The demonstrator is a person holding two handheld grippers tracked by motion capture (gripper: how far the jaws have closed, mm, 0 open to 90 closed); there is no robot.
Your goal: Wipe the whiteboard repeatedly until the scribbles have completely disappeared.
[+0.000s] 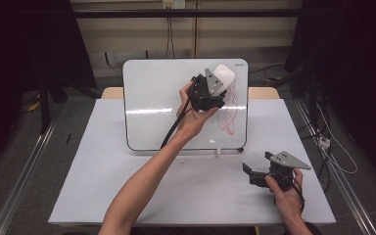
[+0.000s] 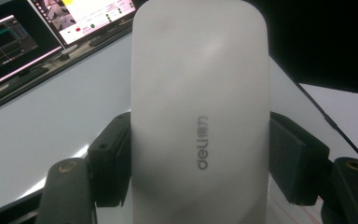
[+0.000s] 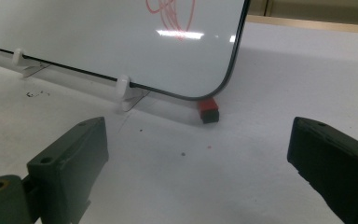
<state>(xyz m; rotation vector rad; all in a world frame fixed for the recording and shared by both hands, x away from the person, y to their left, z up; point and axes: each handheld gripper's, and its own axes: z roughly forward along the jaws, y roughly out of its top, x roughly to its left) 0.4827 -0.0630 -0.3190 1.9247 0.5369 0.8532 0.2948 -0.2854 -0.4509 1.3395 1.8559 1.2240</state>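
Below the whiteboard [image 3: 98, 42], a red-black marker [image 3: 209, 111] lies beside its white clips [image 3: 121, 85].

Our forearms are bare, no sleeves. Our left gripper [image 1: 214, 93] is a blocky black body with a grey three-cornered plate on top and a black cable trailing below it. Our right gripper [image 1: 248, 172] matches it: black body, grey three-cornered plate, black cable beside the wrist. In the gripper views our jaws are matte black rectangular blocks, each arm carrying a brass-coloured ringed hole.
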